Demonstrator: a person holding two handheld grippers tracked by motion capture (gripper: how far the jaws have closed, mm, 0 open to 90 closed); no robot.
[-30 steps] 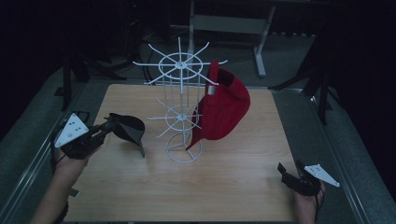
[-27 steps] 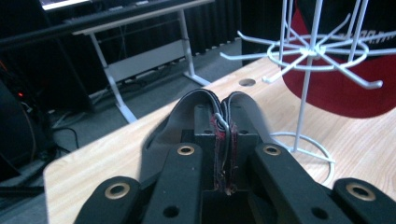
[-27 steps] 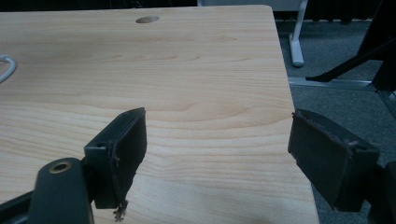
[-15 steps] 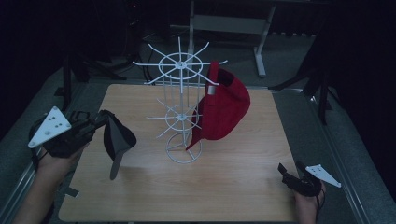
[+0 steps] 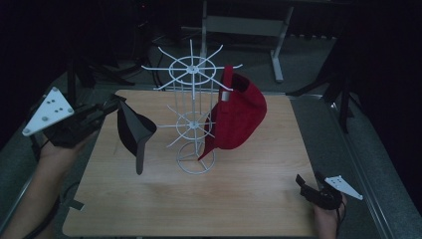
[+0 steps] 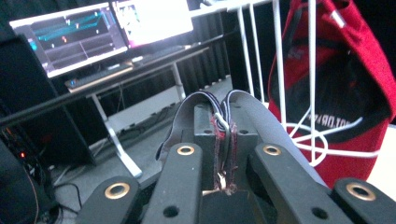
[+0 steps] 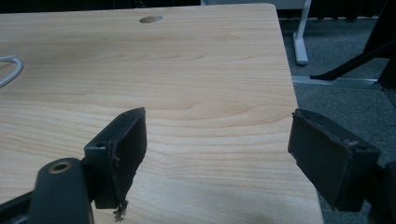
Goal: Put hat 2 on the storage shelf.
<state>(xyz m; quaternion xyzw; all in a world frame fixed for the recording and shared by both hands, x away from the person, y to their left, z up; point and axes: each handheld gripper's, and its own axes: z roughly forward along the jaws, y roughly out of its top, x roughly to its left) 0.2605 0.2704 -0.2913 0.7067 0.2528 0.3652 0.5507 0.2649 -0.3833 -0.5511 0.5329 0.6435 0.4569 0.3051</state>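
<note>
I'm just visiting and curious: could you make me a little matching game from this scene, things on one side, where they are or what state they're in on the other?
Things:
1. black cap
2. red cap
3. left gripper
4. right gripper

States:
A. hanging on the white wire rack
B. open, low over the table, holding nothing
C. held up in the air beside the rack
D. shut on a cap's rim

Pairs: 1-C, 2-A, 3-D, 4-B

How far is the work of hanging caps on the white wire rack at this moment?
Done: a red cap hangs on the white wire rack. In hand: the left gripper is shut on the edge of a dark grey cap, held in the air left of the rack, not on a prong yet. Left: hooking it on a free prong. The right gripper rests open at the table's near right corner.
</note>
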